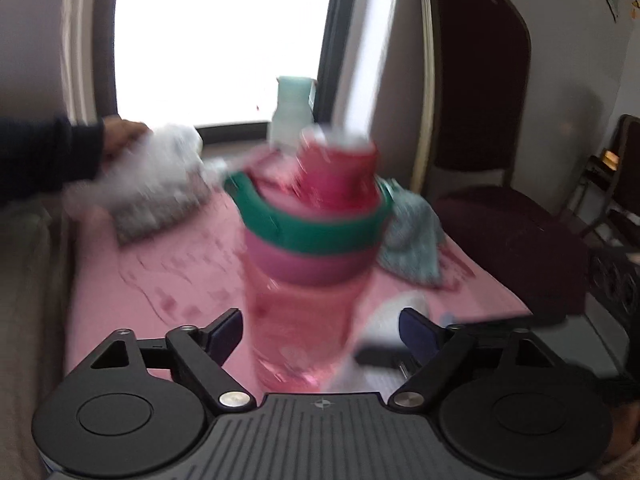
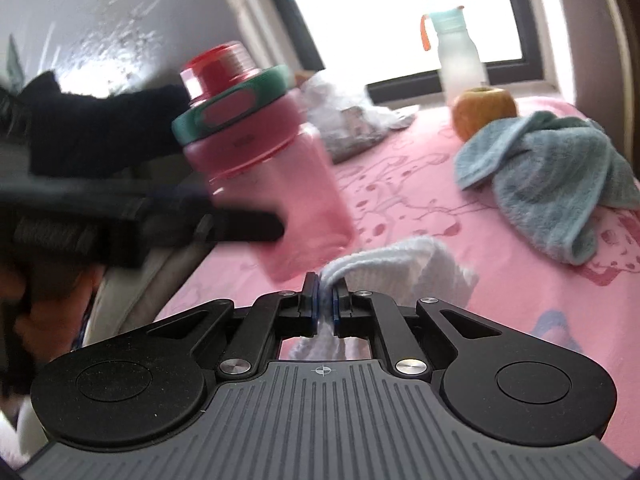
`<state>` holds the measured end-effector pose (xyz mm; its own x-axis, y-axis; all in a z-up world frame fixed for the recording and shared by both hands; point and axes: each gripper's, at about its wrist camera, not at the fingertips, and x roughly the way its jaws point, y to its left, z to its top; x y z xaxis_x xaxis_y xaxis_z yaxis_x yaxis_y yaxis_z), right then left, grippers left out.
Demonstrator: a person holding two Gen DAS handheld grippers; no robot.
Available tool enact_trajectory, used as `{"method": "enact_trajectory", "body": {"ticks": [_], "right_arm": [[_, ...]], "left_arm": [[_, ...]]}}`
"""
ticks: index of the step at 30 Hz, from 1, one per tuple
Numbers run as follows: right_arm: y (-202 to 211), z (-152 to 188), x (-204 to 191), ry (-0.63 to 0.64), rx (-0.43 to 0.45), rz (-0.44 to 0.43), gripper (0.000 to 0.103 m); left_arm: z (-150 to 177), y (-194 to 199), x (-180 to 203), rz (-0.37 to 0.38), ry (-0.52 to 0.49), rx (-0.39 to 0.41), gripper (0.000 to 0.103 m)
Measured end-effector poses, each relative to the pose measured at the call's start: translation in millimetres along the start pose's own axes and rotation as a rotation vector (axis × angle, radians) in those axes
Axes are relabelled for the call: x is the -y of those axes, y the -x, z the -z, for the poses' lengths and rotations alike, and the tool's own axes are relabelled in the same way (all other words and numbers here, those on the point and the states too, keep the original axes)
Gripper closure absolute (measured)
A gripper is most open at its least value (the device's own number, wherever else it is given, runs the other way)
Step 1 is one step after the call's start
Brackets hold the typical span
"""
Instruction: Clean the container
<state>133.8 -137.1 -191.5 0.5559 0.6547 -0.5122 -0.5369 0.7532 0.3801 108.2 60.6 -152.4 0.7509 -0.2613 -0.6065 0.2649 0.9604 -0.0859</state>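
Pink plastic bottle (image 1: pixel 304 280) stands between the left claw (image 1: pixel 322 334)'s wide jaws: light, stiff, slick, best gripped mid-body. Right claw (image 2: pixel 327 304) pinches a soft white cloth (image 2: pixel 404 264) beside it.

Pink bottle (image 2: pixel 276 184) on a pink patterned sheet (image 2: pixel 440 208)

The bottle has a green ring; one cloth (image 2: pixel 552 184) is grey-blue, another cloth (image 2: pixel 416 264) white, and the apple (image 2: pixel 484 110) yellow-orange.

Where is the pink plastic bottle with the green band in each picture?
Left wrist view: the pink plastic bottle stands centre, between the open left claw fingers.
Right wrist view: the bottle sits left of centre, tilted.
Shared landmark: the frosted white bottle by the window.
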Motion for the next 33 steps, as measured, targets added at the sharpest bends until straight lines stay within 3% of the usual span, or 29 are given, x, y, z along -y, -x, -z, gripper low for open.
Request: {"method": "enact_trajectory", "body": {"ticks": [5, 8, 10, 13, 17, 20, 22, 25, 28, 30, 33], "right_arm": [[10, -10, -23, 0.063, 0.039, -0.119, 0.095], [17, -22, -37, 0.084, 0.115, -0.201, 0.094], [13, -27, -39, 0.081, 0.141, -0.183, 0.097], [-11, -21, -25, 0.034, 0.082, -0.204, 0.101], [-53, 10, -11, 0.003, -0.08, -0.129, 0.101], [-54, 14, -6, -0.069, -0.091, -0.116, 0.101], [-40, 3, -14, -0.061, -0.037, -0.138, 0.1], [-6, -20, -33, 0.004, 0.141, -0.195, 0.1], [-1, -24, -37, 0.058, 0.169, -0.187, 0.101], [-19, -16, -25, 0.016, 0.08, -0.186, 0.102], [-48, 5, -13, -0.047, -0.068, -0.107, 0.102]], "left_arm": [[-17, -5, 2, -0.019, -0.051, 0.06, 0.017], [-21, -12, 7, 0.0, -0.041, 0.04, 0.029], [-21, -14, 7, -0.01, -0.036, 0.029, 0.033], [-21, -15, 9, -0.02, -0.037, 0.017, 0.032], [-21, -14, 8, -0.021, -0.033, 0.007, 0.032], [-21, -13, 5, -0.017, -0.026, 0.002, 0.032], [-21, -12, 6, -0.017, -0.027, 0.0, 0.032], [-22, -12, 7, -0.019, -0.03, -0.004, 0.032], [-23, -13, 8, -0.02, -0.024, -0.006, 0.032], [-24, -14, 9, -0.022, -0.031, -0.006, 0.032], [-25, -15, 9, -0.024, -0.029, -0.009, 0.032]]}}
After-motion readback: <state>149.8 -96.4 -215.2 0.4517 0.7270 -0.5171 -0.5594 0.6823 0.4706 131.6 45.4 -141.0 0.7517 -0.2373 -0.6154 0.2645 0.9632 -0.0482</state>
